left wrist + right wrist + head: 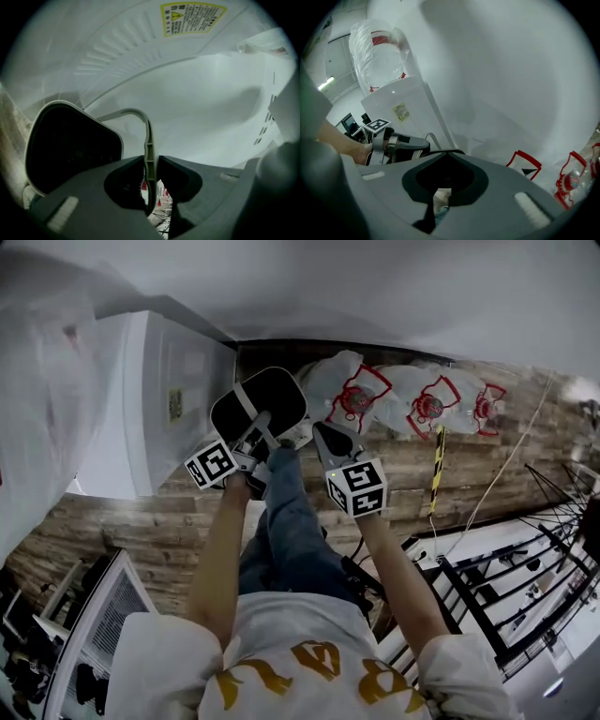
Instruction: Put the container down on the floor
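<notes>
- Left tongs are clamped tight on the container's thin grey handle. The left gripper view shows the handle strip pinched between the two jaws with no gap either side.
- The container is black inside with a white rim. It hangs off that handle, up in the air and clear of the floor, just left of the jaws in the left gripper view.
- It sits close in front of a white appliance. The appliance's pale panel fills the left gripper view, with a yellow warning label near the top.
- Right tongs have their jaws together with nothing between them. The tips meet in the right gripper view.
- Right tongs are beside the container and apart from it.
- The right gripper view also catches the left tongs with their marker cube, out to the left.
- The floor is wood plank. Three clear plastic bags with red print lie in a row beyond the container along the wall.
- A black rack stands to the person's right.
- A jeans-clad leg shows below the tongs.
</notes>
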Motion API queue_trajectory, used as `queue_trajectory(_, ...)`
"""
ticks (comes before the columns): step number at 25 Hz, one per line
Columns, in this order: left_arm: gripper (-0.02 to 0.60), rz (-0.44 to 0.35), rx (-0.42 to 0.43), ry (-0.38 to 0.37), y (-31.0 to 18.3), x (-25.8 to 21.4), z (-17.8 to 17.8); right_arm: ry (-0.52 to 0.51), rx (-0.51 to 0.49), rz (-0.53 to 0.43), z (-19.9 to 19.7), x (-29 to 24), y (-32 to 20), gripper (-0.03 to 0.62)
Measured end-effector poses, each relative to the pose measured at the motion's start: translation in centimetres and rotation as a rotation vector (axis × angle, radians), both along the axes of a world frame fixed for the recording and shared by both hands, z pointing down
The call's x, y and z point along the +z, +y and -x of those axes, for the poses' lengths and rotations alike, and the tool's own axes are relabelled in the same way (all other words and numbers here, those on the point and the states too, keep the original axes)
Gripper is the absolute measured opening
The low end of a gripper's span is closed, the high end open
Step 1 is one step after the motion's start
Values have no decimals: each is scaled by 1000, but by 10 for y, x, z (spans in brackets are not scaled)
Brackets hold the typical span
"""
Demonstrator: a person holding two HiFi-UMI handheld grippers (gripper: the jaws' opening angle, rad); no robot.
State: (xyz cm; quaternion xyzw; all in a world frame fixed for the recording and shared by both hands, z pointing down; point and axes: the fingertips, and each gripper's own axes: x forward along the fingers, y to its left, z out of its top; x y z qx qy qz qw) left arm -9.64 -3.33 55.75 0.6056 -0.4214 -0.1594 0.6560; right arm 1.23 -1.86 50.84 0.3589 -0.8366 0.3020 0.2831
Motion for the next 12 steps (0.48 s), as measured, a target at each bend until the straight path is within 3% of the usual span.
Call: queue_trajectory(12, 82, 57, 30, -38, 3, 63, -3, -11, -85, 49, 22, 60, 2, 26)
